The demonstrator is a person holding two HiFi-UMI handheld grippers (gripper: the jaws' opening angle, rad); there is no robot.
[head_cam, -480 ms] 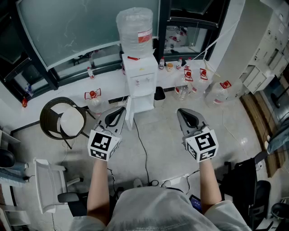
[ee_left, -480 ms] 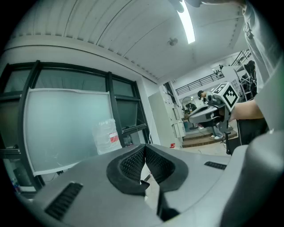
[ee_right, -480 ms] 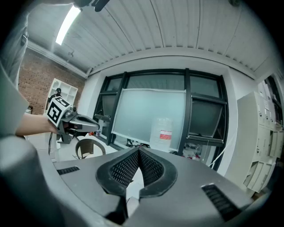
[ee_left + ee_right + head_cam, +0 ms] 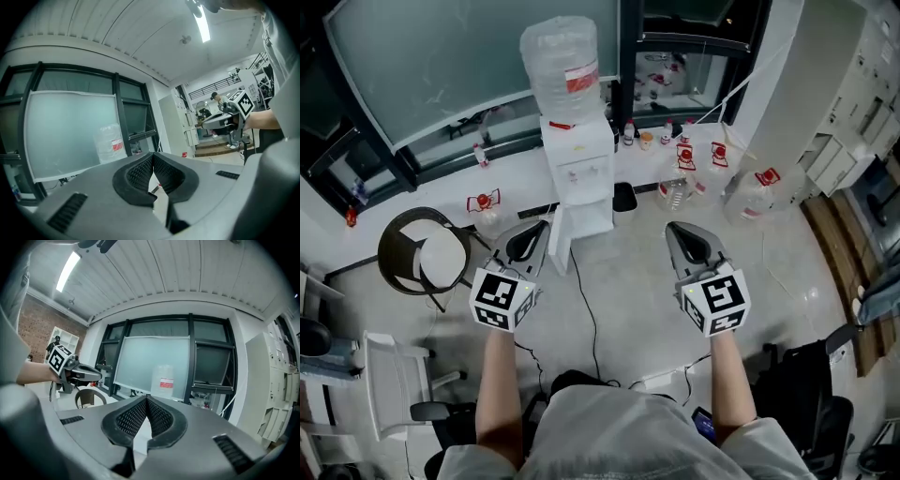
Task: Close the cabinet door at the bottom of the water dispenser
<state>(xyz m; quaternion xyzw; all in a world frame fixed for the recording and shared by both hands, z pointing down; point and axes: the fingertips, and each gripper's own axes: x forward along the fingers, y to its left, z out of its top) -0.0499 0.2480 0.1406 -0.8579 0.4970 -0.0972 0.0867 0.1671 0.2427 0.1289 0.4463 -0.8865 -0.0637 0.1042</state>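
Note:
The white water dispenser (image 4: 578,169) stands against the window with a clear bottle (image 4: 562,66) on top. Its bottom cabinet door (image 4: 557,242) hangs open, swung out towards me on the left side. My left gripper (image 4: 546,225) is shut and empty, with its tip close beside the door's edge; I cannot tell whether they touch. My right gripper (image 4: 671,229) is also shut and empty, out over the floor right of the dispenser. In the left gripper view the pads (image 4: 153,157) meet under the bottle (image 4: 110,143). In the right gripper view the pads (image 4: 146,399) meet too.
A round dark chair (image 4: 427,253) stands left of the dispenser. Several water jugs (image 4: 759,192) and small bottles line the wall on the right. A black cable (image 4: 591,309) runs over the floor between my arms. A white chair (image 4: 394,384) is at lower left.
The head view has shifted, so the dispenser sits slightly further left. Both grippers keep about the same stance relative to it, and the door stays open.

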